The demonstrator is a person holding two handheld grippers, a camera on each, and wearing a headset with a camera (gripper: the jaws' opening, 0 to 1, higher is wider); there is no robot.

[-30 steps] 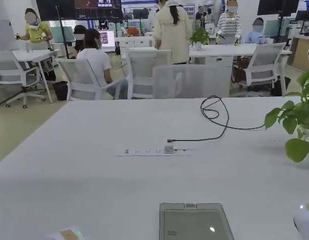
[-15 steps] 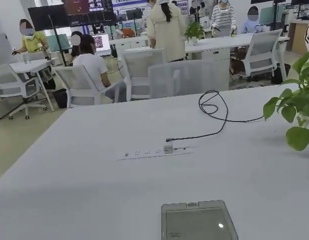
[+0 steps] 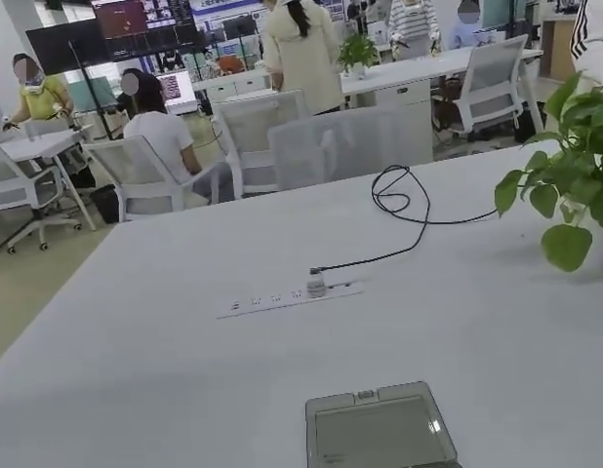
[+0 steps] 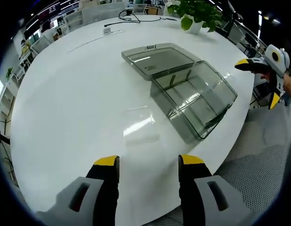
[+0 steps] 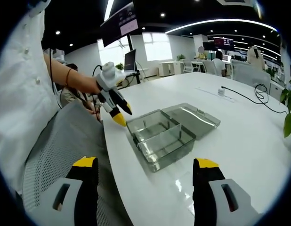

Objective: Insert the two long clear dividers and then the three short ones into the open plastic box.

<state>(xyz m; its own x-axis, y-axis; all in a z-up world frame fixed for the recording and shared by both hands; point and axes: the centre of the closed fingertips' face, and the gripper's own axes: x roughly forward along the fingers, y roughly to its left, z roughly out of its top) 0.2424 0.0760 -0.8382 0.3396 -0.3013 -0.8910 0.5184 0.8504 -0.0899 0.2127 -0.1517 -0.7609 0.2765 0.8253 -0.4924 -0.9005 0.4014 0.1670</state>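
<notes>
The open smoky-clear plastic box [image 4: 195, 99] lies near the table's front edge, its hinged lid [image 4: 157, 59] flat behind it. A clear partition seems to run across its inside. Flat clear dividers [image 4: 141, 125] lie on the white table just left of the box. My left gripper [image 4: 148, 161] is open, hovering short of the dividers with nothing between its fingers. My right gripper [image 5: 145, 163] is open and empty, off the table edge facing the box [image 5: 159, 136]. The left gripper [image 5: 115, 106] hangs beside the box's near corner. The lid [image 3: 380, 429] sits at the head view's bottom.
A power strip [image 3: 287, 298] with a black cable [image 3: 399, 210] lies mid-table. A potted plant [image 3: 565, 185] stands at the right. A mesh chair [image 5: 65, 141] is by the table edge. People and chairs fill the room behind.
The head camera has swung, shifting the scene left and down. Bits of the grippers at the bottom edge one second ago are out of frame now. The lid has not moved.
</notes>
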